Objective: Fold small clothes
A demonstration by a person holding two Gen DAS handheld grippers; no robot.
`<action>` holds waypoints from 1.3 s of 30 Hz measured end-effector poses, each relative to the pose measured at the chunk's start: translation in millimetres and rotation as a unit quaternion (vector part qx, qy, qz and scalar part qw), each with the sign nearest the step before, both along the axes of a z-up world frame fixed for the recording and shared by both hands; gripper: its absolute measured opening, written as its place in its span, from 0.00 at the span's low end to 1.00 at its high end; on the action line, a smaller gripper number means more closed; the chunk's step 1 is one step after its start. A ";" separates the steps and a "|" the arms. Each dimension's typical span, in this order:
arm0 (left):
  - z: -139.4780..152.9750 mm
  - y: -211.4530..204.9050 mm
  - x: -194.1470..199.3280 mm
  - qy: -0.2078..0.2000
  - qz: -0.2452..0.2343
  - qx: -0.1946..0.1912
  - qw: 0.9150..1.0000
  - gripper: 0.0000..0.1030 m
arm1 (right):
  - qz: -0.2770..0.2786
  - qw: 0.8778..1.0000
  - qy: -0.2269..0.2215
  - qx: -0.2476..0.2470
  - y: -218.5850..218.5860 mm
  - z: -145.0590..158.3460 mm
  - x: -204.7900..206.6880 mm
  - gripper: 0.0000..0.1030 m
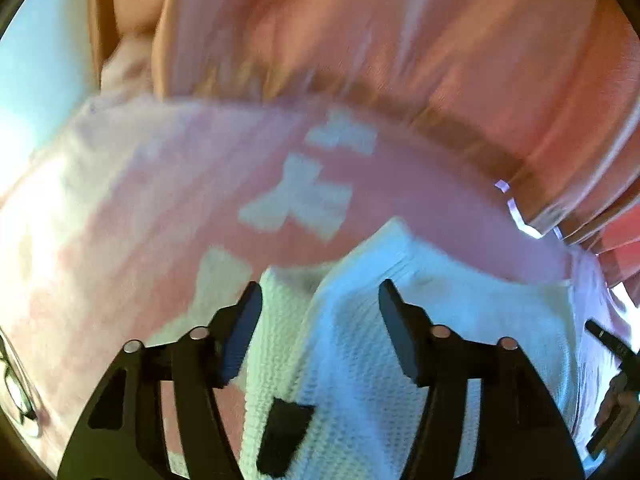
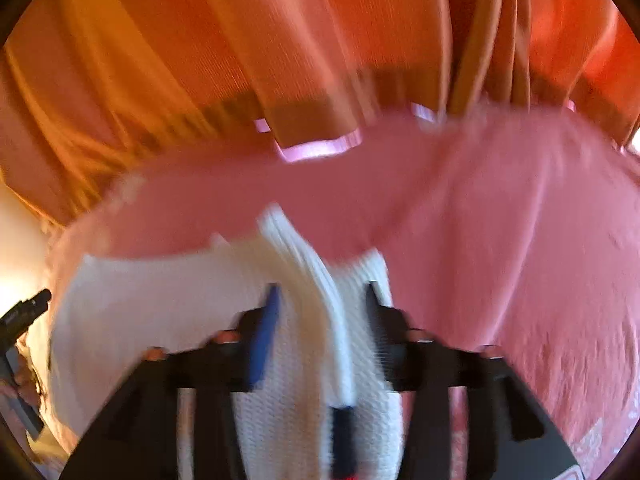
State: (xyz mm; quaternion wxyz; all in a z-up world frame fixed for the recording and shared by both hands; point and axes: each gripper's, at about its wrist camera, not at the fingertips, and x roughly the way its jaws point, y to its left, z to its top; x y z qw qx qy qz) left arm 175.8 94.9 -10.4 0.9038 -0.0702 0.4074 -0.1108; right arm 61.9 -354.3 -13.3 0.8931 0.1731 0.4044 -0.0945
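A white knitted garment (image 1: 460, 320) lies on a pink bedsheet (image 1: 160, 180), bunched into soft folds. In the left wrist view my left gripper (image 1: 320, 292) stands open low over the garment's left part. A raised fold lies between the fingers, and the pads do not press on it. In the right wrist view the same garment (image 2: 160, 300) spreads to the left. My right gripper (image 2: 322, 296) is open astride a ribbed ridge of the cloth, near the garment's right edge. Both pictures are blurred.
Orange curtains (image 1: 400, 40) (image 2: 240, 40) hang right behind the far edge of the bed. The pink sheet (image 2: 500, 220) carries pale patches (image 1: 296, 200). A black part of the other tool shows at the right edge (image 1: 612, 344) and at the left edge (image 2: 24, 312).
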 end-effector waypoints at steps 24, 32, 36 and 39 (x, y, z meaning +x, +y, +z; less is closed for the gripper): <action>-1.7 -54.2 22.8 -0.009 -0.038 0.023 0.999 0.59 | 0.079 0.996 -0.001 -0.049 76.9 9.8 31.7 0.38; -47.9 -26.8 66.5 0.055 0.084 0.059 0.993 0.54 | 0.211 0.975 0.043 -0.058 162.7 -27.9 55.5 0.38; -20.6 17.4 62.4 0.028 0.160 0.006 0.987 0.55 | 0.244 0.969 0.023 -0.009 193.9 -18.7 80.0 0.38; -4.2 30.0 55.2 0.010 0.174 -0.016 0.985 0.57 | 0.262 0.965 0.024 -0.001 220.7 -21.0 108.9 0.45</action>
